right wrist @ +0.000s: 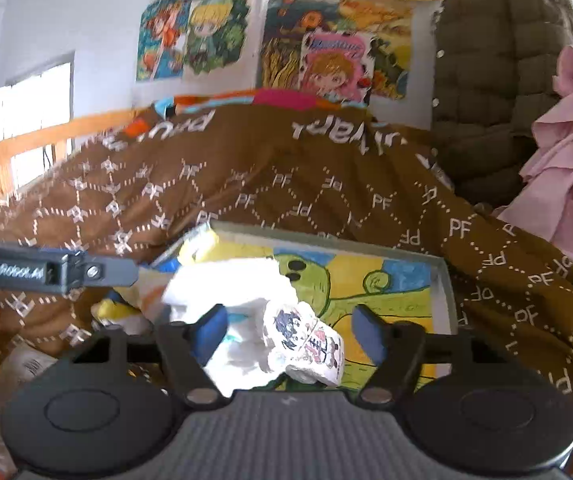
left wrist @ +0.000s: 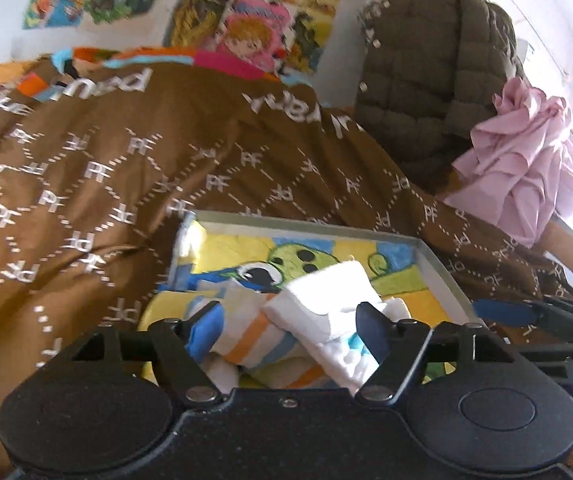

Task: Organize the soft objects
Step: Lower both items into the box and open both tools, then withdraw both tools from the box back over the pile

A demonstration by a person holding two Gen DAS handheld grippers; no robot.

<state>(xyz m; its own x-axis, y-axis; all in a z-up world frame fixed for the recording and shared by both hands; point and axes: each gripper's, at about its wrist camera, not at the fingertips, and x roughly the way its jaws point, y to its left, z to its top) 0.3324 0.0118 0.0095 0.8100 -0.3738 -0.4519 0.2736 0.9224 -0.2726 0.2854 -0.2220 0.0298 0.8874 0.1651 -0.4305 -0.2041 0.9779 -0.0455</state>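
Observation:
A shallow grey tray (left wrist: 438,264) with a cartoon-print liner lies on the brown bedspread; it also shows in the right wrist view (right wrist: 446,292). Several soft white socks are piled in it. My left gripper (left wrist: 290,330) is open over the pile, its fingers either side of a white and orange-striped sock (left wrist: 254,340) and a plain white folded one (left wrist: 322,300). My right gripper (right wrist: 292,334) is open above a rolled sock with a cartoon face print (right wrist: 310,344) and crumpled white socks (right wrist: 230,288). The right gripper's finger (left wrist: 518,312) shows at the left view's right edge.
The brown "PF"-patterned bedspread (left wrist: 126,168) covers the bed. An olive quilted jacket (left wrist: 430,80) and pink cloth (left wrist: 526,168) hang at right. Cartoon posters (right wrist: 326,40) cover the wall. A wooden rail (right wrist: 26,140) runs at left. The left gripper's arm (right wrist: 46,270) crosses the right view.

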